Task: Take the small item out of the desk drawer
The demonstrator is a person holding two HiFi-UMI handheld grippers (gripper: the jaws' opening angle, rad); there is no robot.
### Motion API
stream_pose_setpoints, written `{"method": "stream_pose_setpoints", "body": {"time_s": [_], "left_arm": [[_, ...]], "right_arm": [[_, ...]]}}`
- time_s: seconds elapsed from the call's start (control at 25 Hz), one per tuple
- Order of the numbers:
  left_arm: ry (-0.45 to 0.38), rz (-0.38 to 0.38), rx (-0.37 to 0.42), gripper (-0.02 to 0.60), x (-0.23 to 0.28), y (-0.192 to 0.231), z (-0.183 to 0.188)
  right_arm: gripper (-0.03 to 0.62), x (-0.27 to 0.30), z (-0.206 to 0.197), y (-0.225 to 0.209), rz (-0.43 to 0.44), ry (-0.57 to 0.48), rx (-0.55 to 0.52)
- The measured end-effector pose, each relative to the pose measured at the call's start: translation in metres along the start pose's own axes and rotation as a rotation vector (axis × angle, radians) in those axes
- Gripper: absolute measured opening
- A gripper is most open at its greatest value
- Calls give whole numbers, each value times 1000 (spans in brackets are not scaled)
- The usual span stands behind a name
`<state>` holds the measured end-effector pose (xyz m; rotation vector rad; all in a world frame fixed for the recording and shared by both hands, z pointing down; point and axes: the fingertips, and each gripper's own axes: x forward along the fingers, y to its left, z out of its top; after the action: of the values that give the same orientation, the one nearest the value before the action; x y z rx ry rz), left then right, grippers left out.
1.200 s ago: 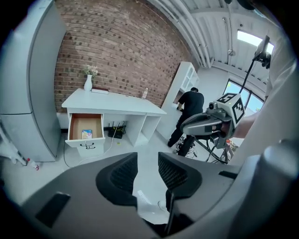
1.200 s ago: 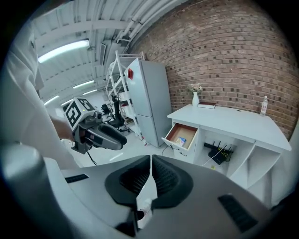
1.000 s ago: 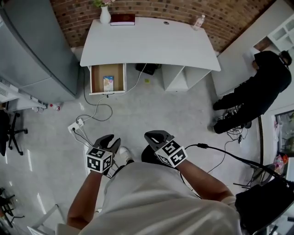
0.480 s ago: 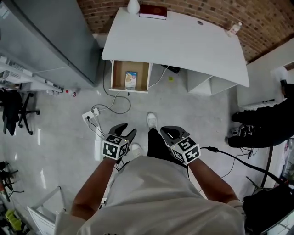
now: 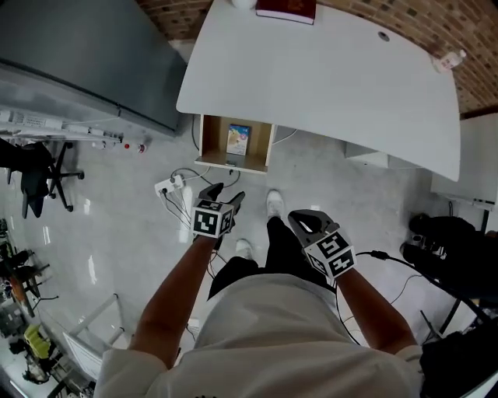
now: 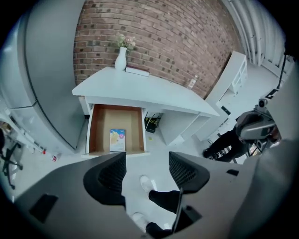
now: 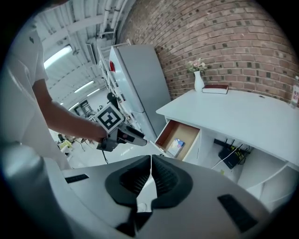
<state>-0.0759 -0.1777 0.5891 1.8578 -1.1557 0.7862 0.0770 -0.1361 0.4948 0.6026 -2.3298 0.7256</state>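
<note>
1. Head view: a white desk with a curved front (image 5: 327,85) was seen against a red brick wall (image 5: 175,8), and a shallow wooden drawer (image 5: 207,144) stood open under its left end. A small colourful flat packet (image 5: 238,140) was seen lying on the drawer floor. The left gripper (image 5: 225,193) was held out near the drawer front, apart from it. The right gripper (image 5: 302,221) was held further back, beside a dark trouser leg (image 5: 284,247).
2. Left gripper view: the jaws were seen spread apart with nothing between them. Only a white shoe (image 6: 145,183) and the trouser leg were visible through the gap. The packet was seen beyond the jaws, inside the open drawer.
3. Right gripper view: the jaws were seen pressed together, with nothing gripped. The left gripper was seen at the left, pointed toward the drawer and well short of the packet.
</note>
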Motion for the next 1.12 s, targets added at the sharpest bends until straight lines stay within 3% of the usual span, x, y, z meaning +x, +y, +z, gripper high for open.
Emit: {"method": "stream_pose_setpoints", "body": {"time_s": [0.32,0.48,0.6,0.8,1.12], "left_arm": [[85,99,-3,314,157,79,45],[140,139,-8,337,221,112,42],[193,190,-13,348,256,138,36],[216,191,1,359,313,163,29],[271,207,5,370,360,197,21]], "right_arm": [[35,56,-21,-87,30,70,74],[35,72,-36,-115,25,94,117],[35,84,-47,-131,25,113,131],[35,99,-63,-149,27,142,149],[35,124,-74,-159,48,194,133]]}}
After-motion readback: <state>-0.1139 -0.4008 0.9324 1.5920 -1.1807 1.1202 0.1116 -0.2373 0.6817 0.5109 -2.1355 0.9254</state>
